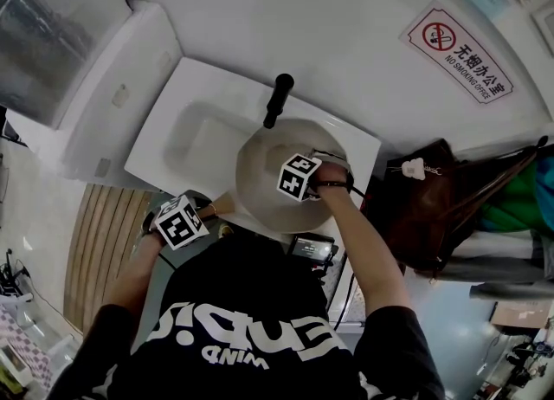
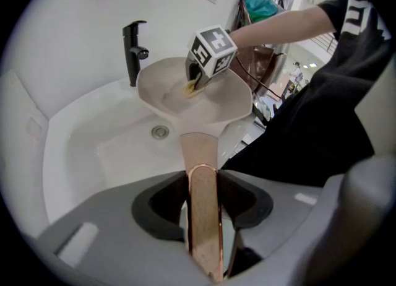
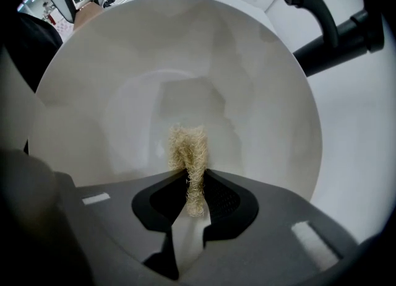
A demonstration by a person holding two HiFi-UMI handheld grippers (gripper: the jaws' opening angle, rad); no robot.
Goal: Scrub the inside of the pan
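White basin (image 1: 186, 143) set in a white counter against a white wall; black tap (image 1: 278, 100) at its back edge. Head view: cream pan (image 1: 260, 173) stood over the basin's right part, below the tap. Left gripper (image 1: 208, 212) sat at the pan's near-left edge, right gripper (image 1: 299, 180) over the pan's inside. Red no-smoking sign (image 1: 459, 54) on the wall to the right; brown bag (image 1: 433, 208) below it; wood slats (image 1: 104, 242) to the left.

Left gripper view: jaws were clenched on the copper-toned handle (image 2: 201, 179), the pan tilted above the basin, the drain (image 2: 160, 132) bare beside it.

Right gripper view: jaws were clamped on a tan fibrous scrubber (image 3: 189, 155), its tuft against the pan's inner floor.
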